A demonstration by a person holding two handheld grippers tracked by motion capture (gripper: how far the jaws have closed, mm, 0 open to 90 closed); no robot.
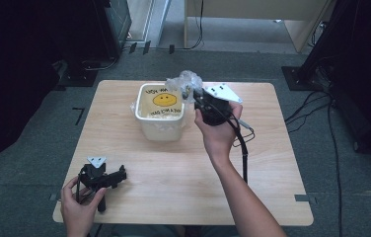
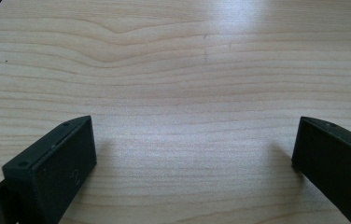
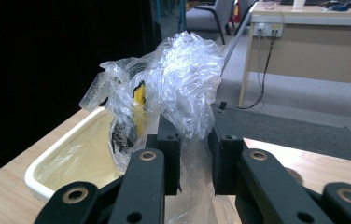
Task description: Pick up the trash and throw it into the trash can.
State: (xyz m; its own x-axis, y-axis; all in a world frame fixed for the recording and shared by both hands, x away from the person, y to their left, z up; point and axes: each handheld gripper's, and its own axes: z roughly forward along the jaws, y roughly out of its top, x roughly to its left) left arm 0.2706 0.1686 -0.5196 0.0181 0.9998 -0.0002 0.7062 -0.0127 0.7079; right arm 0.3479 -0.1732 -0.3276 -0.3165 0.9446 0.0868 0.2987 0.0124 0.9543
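Note:
A cream plastic bin with a clear plastic bag liner printed with a yellow smiley stands at the table's back middle. My right gripper is at the bin's right rim, shut on a bunched-up part of the clear plastic bag, lifted above the bin's rim. The crumpled bag rises over the jaws in the right gripper view. My left gripper rests low over the table near the front left corner, open, with bare wood between its jaws.
The wooden table stands on grey carpet. The right gripper's cable loops over the table to the right of the hand. A desk and cables lie beyond the table's far side.

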